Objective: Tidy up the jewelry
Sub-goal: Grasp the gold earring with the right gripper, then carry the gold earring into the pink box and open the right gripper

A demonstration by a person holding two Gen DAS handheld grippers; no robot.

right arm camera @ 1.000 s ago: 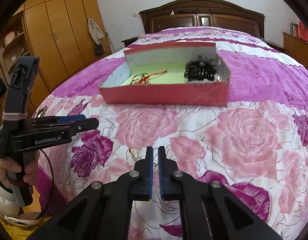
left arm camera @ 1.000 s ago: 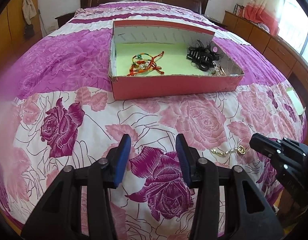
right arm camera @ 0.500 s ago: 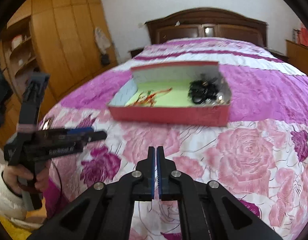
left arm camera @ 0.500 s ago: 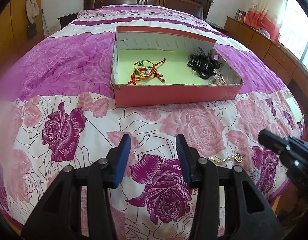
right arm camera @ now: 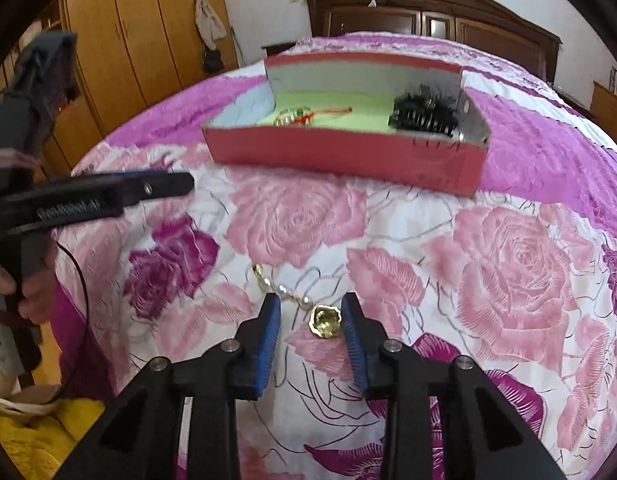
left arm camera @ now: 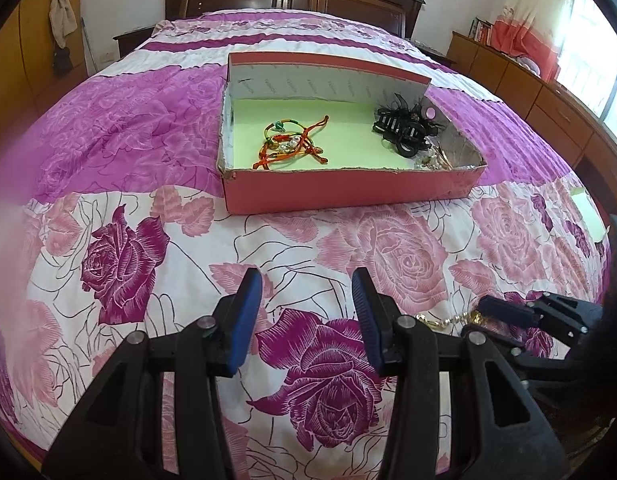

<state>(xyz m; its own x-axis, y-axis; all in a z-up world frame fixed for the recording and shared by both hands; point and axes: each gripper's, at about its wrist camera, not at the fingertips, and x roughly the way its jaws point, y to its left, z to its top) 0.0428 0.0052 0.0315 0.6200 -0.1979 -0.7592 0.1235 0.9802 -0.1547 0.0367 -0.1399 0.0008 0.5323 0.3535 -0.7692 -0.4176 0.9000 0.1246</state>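
Right gripper (right arm camera: 310, 328), fingers spread, low over floral bedspread (right arm camera: 508, 280); gold-and-pearl bracelet (right arm camera: 304, 304) lies on cloth, gold pendant end between fingertips, not yet pinched. Chain's long axis runs away and leftward from pendant, past left finger. Left gripper (left arm camera: 306, 312), fingers apart and holding nothing, hovers beside, farther from bracelet; right hand clearly nearer. Beyond, mid-bed: red box (left arm camera: 348, 196), green-lined, holding red cord bracelets (left arm camera: 292, 144) left, black hair clips (left arm camera: 404, 132) right. Likely destination.
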